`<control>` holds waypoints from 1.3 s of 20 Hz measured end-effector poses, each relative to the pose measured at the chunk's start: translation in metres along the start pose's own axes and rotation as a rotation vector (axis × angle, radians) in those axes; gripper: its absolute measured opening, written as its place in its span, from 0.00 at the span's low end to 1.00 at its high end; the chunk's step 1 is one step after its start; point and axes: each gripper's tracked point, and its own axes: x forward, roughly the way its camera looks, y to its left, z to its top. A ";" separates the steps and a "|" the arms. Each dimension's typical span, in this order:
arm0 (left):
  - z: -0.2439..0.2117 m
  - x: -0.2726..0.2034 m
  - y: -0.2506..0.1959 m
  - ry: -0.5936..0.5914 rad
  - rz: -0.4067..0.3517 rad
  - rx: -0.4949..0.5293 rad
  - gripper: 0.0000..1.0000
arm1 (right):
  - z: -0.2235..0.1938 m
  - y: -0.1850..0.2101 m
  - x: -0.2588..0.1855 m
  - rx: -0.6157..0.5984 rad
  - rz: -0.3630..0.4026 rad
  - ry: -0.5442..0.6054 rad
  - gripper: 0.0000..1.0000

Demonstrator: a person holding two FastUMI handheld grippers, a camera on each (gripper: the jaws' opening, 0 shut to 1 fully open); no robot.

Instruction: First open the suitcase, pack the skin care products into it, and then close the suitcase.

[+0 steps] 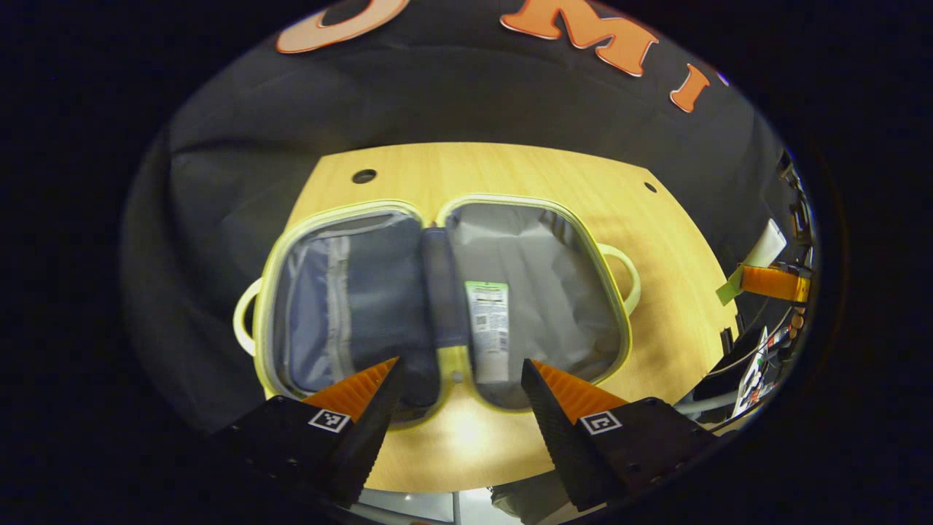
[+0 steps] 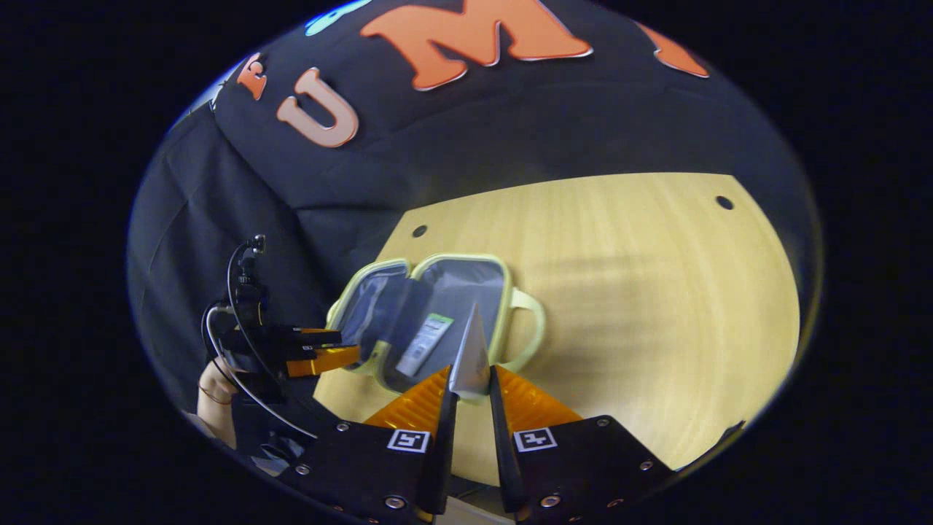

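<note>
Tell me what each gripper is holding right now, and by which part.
The right gripper pinches a silvery tube by its lower end, the flat crimped tip pointing up. The left gripper is open over the suitcase, holding nothing.

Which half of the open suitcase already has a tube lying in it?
The grey-lined half on the left gripper view's right holds the tube; the half with the zipped pocket holds nothing visible.

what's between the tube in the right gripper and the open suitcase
Nothing visible. The right gripper holds a silvery tube just before the near rim of the open suitcase, whose right half already holds one tube. The left gripper is at the suitcase's other side, off that path.
</note>
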 end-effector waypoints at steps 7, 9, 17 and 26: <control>-0.038 -0.056 0.067 -0.091 0.073 -0.165 0.98 | -0.035 0.043 0.100 0.058 0.037 0.299 0.28; -0.047 -0.065 0.077 -0.101 0.075 -0.189 0.98 | -0.053 0.039 0.121 0.087 0.011 0.379 0.28; -0.089 -0.061 0.127 -0.044 0.092 -0.254 0.98 | -0.074 0.019 0.166 0.140 -0.111 0.450 0.30; -0.081 -0.038 0.186 -0.059 0.091 -0.362 0.98 | -0.040 0.035 0.156 0.153 -0.067 0.303 0.96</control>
